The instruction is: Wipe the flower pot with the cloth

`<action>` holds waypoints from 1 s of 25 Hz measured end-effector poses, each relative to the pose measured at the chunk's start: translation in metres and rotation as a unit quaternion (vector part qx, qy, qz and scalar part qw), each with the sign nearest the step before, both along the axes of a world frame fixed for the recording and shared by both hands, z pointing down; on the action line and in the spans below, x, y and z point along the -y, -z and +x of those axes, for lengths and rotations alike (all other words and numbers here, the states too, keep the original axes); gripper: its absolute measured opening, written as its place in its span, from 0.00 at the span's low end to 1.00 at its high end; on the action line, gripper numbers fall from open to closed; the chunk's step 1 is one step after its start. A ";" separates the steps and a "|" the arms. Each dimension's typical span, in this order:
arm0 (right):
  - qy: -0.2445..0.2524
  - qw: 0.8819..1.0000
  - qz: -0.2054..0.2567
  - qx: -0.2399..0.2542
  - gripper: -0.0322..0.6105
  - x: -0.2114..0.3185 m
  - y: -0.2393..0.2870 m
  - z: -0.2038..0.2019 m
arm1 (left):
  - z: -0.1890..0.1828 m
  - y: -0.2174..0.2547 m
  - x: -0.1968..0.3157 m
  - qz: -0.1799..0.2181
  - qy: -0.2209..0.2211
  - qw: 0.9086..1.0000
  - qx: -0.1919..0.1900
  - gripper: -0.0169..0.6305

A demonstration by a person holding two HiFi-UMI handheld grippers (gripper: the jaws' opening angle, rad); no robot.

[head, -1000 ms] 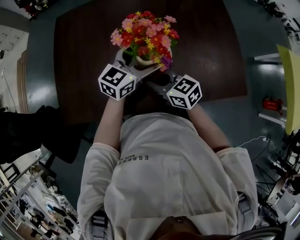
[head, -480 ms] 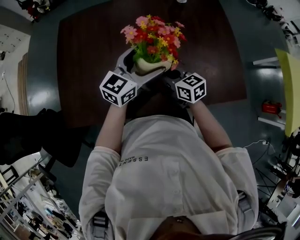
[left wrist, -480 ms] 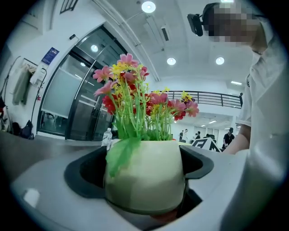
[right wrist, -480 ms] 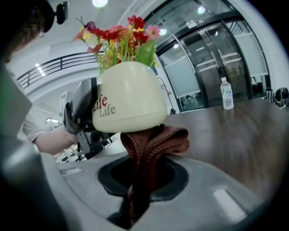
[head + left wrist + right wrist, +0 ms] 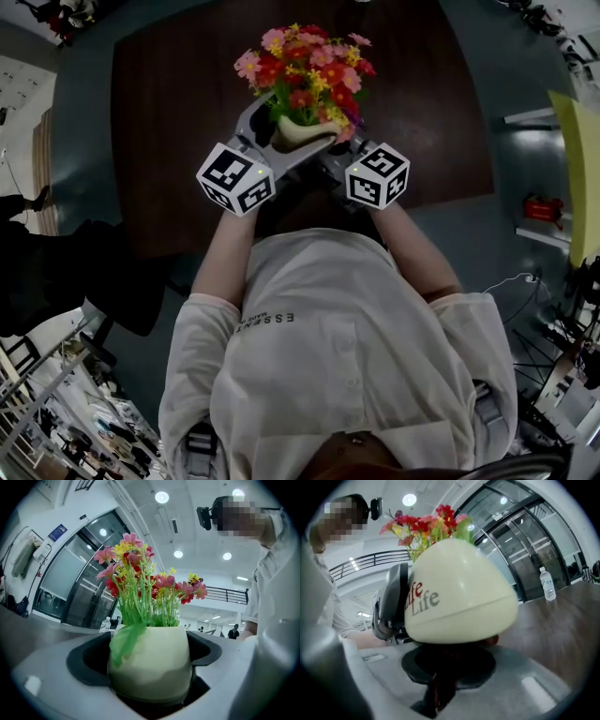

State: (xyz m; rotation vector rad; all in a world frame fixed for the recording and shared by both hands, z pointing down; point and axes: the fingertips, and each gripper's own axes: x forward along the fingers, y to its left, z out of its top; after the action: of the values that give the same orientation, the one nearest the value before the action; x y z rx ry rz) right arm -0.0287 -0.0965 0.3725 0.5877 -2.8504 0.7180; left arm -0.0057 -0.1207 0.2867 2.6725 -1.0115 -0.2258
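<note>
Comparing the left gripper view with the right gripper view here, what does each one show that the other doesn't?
Only the left gripper view: a green leaf drooping over the flower pot rim, and the left gripper clamped on both sides of the pot. Only the right gripper view: the Life lettering, the dark red cloth pinched in the right gripper, a water bottle on the table. Both: the cream pot and its flowers.
</note>
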 end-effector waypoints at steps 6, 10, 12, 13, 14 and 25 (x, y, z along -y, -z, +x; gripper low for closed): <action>0.093 0.995 0.034 -0.023 0.12 -0.036 -0.007 -0.033 | -0.005 -0.007 -0.006 0.004 -0.010 1.000 0.016 0.84; 0.125 0.991 0.037 -0.030 0.12 -0.052 -0.015 -0.023 | -0.008 -0.011 -0.006 -0.002 -0.002 1.000 0.011 0.84; 0.118 0.991 0.020 -0.053 0.12 -0.050 -0.029 -0.010 | -0.012 -0.012 -0.005 -0.002 0.001 1.000 0.010 0.84; 0.105 0.992 0.003 -0.071 0.12 -0.047 -0.041 -0.002 | -0.016 -0.012 -0.006 -0.002 0.003 1.000 0.009 0.84; 0.084 0.992 -0.016 -0.088 0.12 -0.042 -0.054 0.006 | -0.022 -0.014 -0.008 -0.002 0.003 1.000 0.008 0.84; -0.140 0.986 -0.021 -0.083 0.12 0.052 -0.031 0.091 | -0.017 -0.078 -0.022 0.003 -0.027 0.997 0.076 0.84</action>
State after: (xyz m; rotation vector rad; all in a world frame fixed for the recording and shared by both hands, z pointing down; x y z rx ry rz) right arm 0.0628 -0.1485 0.4034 1.0057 -2.6208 0.7285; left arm -0.0229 -0.0984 0.3651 2.7524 -0.9809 -0.0137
